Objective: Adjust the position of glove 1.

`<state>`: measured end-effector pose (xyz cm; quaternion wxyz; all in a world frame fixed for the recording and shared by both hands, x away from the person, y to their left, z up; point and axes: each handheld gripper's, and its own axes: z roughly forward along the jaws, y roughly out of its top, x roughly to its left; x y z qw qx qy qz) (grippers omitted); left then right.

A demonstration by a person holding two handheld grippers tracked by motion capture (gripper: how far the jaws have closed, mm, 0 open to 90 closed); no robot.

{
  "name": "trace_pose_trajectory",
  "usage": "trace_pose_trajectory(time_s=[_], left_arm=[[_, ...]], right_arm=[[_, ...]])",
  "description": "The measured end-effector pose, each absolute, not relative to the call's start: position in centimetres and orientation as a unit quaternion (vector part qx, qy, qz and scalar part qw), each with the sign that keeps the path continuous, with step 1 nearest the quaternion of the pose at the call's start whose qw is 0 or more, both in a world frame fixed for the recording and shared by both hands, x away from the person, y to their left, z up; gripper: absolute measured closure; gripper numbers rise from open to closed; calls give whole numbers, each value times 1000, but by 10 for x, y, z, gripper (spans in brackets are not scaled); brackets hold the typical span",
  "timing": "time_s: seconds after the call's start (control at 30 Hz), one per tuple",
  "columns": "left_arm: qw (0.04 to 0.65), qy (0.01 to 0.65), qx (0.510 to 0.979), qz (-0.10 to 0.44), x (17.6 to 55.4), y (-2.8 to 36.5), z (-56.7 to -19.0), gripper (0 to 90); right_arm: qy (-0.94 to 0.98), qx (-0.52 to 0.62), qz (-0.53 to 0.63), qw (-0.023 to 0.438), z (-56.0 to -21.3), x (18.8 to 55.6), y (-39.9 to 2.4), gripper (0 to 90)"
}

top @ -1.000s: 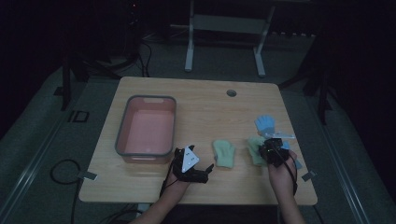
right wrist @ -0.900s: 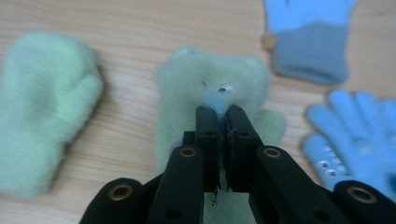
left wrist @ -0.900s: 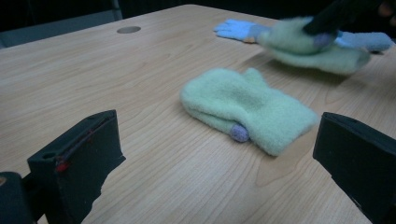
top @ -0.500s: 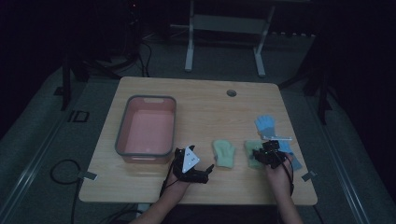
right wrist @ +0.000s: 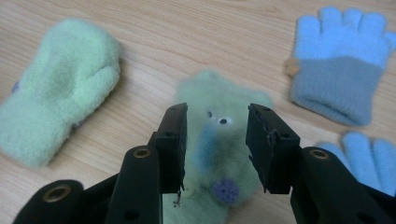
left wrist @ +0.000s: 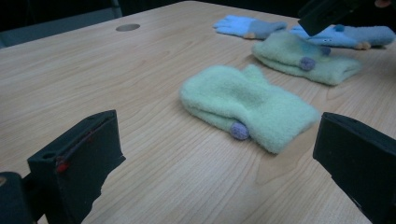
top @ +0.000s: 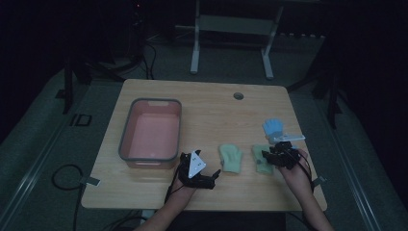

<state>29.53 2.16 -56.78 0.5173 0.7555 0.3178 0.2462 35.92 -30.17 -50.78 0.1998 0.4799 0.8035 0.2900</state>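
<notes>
Here, target: the pale green fleece mitten with a small face and purple pompom [right wrist: 219, 154] lies right under the right gripper [right wrist: 215, 140], between its part-open jaws, long axis toward 12 o'clock
Nearer hand: right; nothing held yet
Left gripper [top: 198, 174]: jaws wide, empty, resting at 6 o'clock of the table
Second plain green fleece mitten [left wrist: 245, 106]: at 1 o'clock from the left gripper
Count, green mittens: two
Count, blue knitted gloves [right wrist: 341, 65]: two, at 2 o'clock from the target
Count, pink plastic tub with grey rim [top: 151, 131]: one, empty, at 9 o'clock of the wooden table [top: 211, 110]
</notes>
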Motion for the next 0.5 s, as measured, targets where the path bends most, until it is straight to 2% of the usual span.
trace_pose_trajectory(time_s=[0.5], left_arm=[[518, 317, 756, 247, 295, 22, -568, 14]], right_arm=[[782, 525, 273, 195, -537, 356, -301, 641]])
